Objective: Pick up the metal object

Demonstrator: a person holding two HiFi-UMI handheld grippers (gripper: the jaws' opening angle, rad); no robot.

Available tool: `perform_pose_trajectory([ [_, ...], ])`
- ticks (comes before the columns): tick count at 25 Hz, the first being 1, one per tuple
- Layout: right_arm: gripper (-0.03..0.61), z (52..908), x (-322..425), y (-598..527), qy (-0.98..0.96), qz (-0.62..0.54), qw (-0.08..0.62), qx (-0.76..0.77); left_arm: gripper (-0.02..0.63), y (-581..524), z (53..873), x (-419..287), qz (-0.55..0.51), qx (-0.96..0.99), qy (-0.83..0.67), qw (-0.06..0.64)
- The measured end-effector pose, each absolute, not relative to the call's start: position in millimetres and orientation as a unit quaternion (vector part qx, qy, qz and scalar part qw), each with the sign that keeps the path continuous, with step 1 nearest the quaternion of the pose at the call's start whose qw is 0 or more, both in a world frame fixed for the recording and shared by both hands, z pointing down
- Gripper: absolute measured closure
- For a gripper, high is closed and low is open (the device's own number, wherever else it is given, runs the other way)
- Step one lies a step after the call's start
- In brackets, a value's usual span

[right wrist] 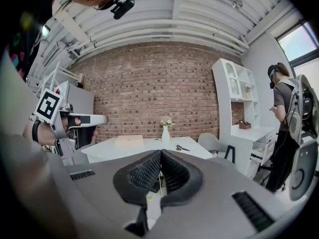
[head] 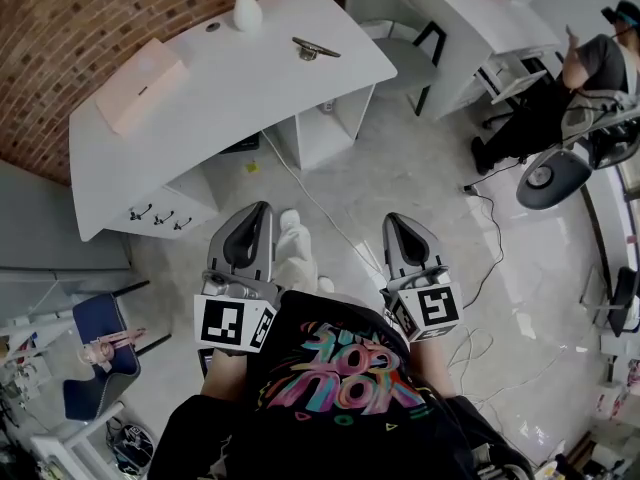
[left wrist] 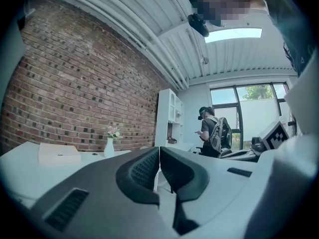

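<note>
Head view: metal object (head: pixel 315 48) lies on the white table (head: pixel 230 88) right of the vase (head: pixel 246 8), well ahead of left claw (head: pixel 262 210) and right claw (head: pixel 393 220); left gripper view: tips together, empty, object out of sight; right gripper view: tips together, empty, object visible.

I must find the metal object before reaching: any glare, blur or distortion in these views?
Head view: even light, sharp; fisheye bends the white desk, and the metal object is small. Right gripper view: dark corners; the object is tiny beyond the shut right gripper. Left gripper view: ceiling light panel glares white; the shut left gripper fills the bottom; object not seen.
</note>
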State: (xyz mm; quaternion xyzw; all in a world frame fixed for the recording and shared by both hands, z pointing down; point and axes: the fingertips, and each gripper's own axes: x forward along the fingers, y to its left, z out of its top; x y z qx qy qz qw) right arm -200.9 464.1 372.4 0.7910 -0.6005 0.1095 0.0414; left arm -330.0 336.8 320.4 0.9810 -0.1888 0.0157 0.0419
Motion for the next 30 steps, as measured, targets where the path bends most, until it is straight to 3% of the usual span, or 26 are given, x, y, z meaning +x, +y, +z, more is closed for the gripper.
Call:
perform_pose_trajectory([
  [18,0.563,371.9,-52.2,224.1,-0.585,0.115,0.061,0.801,0.586,98.9,325.6,-171.1,0.033,0.987,-0.148,0.051],
  [30,0.563,373.3,-21.5,135.6,-0.572,0.119,0.071,0.809,0.586,6.0,338.1,-145.4,0.041,0.986,-0.149,0.057],
])
